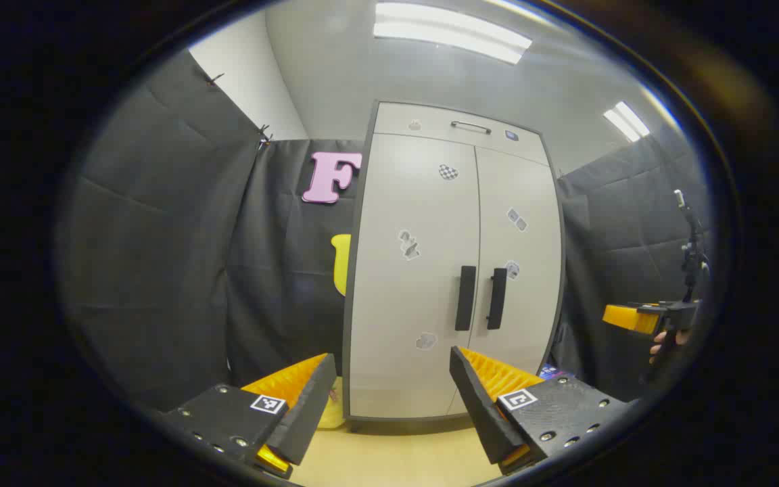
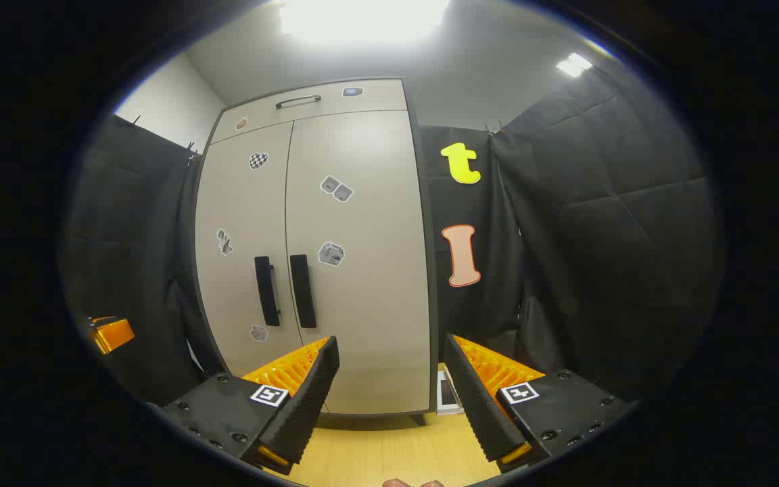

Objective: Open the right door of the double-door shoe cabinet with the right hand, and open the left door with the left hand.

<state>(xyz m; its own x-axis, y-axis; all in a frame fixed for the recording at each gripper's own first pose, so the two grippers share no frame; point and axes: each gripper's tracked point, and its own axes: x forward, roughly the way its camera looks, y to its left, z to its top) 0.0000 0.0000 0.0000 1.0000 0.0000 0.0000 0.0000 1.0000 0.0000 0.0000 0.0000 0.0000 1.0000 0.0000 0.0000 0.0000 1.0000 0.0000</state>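
A tall pale double-door shoe cabinet (image 1: 430,223) (image 2: 335,223) stands ahead with both doors closed. Its left door's dark vertical handle (image 1: 465,297) (image 2: 266,291) and right door's handle (image 1: 496,298) (image 2: 302,291) sit side by side at the middle seam. My left gripper (image 1: 393,368) is open, well short of the cabinet, aimed at the left door's lower part. My right gripper (image 2: 389,355) is open too, facing the right door's lower right part. The right gripper (image 1: 640,318), held by a hand, also shows at the far right of the left gripper view.
A drawer with a metal handle (image 1: 470,126) (image 2: 298,101) tops the cabinet. Black cloth walls flank it on both sides. A stand (image 1: 690,250) rises at the right. Light wood floor (image 1: 396,453) (image 2: 396,453) lies in front; a small flat item (image 2: 447,392) lies by the cabinet's right foot.
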